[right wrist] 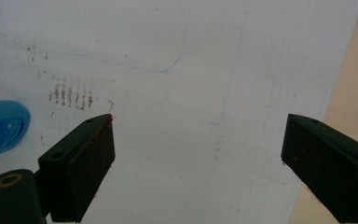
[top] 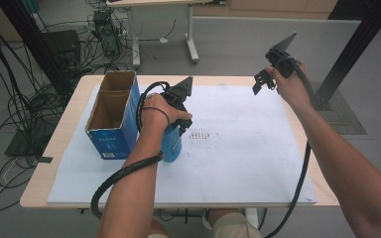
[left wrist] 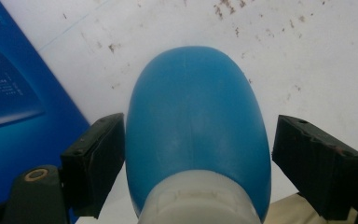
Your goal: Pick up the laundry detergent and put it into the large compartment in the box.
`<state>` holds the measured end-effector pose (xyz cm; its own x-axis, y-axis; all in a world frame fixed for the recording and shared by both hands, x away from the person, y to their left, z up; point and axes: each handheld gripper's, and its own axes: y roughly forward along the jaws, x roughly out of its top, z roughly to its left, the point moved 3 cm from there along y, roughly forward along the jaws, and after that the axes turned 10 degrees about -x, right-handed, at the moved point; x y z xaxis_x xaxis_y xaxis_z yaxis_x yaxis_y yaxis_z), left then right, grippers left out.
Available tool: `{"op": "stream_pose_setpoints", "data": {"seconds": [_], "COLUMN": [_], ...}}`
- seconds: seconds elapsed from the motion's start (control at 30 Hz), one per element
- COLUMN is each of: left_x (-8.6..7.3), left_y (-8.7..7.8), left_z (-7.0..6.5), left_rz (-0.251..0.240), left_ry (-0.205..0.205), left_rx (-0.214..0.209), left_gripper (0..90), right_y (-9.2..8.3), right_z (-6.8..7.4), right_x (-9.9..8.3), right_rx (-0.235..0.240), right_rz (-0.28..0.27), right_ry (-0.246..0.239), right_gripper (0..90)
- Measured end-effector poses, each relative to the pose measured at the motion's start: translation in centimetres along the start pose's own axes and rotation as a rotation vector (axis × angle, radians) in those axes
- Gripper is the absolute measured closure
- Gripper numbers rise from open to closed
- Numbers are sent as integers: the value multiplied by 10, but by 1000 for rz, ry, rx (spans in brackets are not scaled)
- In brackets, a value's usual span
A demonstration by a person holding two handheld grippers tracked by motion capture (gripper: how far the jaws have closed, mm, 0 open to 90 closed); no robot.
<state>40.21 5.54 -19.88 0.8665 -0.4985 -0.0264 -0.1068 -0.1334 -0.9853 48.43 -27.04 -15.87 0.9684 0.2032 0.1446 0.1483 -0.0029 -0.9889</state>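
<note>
**Blue plastic bottle straddled beside the box**

The blue plastic bottle [left wrist: 196, 135] stands on the white sheet [top: 248, 158] near the open blue cardboard box [top: 113, 119]. The left gripper [left wrist: 198, 158] straddles it, jaws spread, probably for boxing. The right gripper [right wrist: 198, 163] hovers clear, jaws spread, empty.

No legible text or labels

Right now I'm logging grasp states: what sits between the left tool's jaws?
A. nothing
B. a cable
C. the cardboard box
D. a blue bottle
D: in the left gripper view the blue bottle sits between the left tool's jaws, with a gap at the right-hand jaw.
</note>
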Motion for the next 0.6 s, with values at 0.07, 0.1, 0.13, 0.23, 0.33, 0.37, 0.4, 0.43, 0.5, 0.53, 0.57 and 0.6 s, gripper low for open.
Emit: {"op": "stream_pose_setpoints", "data": {"seconds": [0.07,0.1,0.13,0.23,0.33,0.37,0.4,0.43,0.5,0.53,0.57,0.6], "left_x": [0,0,1,-1,-2,-3,-3,-3,-3,-3,-2,-2], "left_y": [1,1,2,2,0,0,0,0,0,0,0,0], "left_z": [-1,-1,-1,-3,-1,0,1,1,1,1,1,1], "left_rz": [2,1,4,3,-2,-2,-4,-5,-5,-5,-2,0], "left_ry": [4,5,3,12,11,10,11,12,12,10,10,11], "left_rx": [3,4,2,20,19,16,15,14,15,15,16,15], "left_gripper": [219,236,251,311,363,365,365,366,367,367,367,367], "right_y": [0,0,0,-1,-1,-1,-1,-1,-1,-1,-1,-1], "right_z": [0,0,-1,0,0,0,0,0,1,1,0,0], "right_x": [0,-1,-1,-1,-1,-1,-1,-1,-1,-1,-1,-1], "right_rx": [1,1,2,3,3,2,2,2,2,2,3,3], "right_rz": [0,-2,-2,-6,-6,-5,-5,-5,-6,-6,-6,-5], "right_ry": [1,1,2,0,1,2,2,0,0,0,0,-1], "right_gripper": [96,95,95,95,95,95,95,95,95,95,95,95]}}
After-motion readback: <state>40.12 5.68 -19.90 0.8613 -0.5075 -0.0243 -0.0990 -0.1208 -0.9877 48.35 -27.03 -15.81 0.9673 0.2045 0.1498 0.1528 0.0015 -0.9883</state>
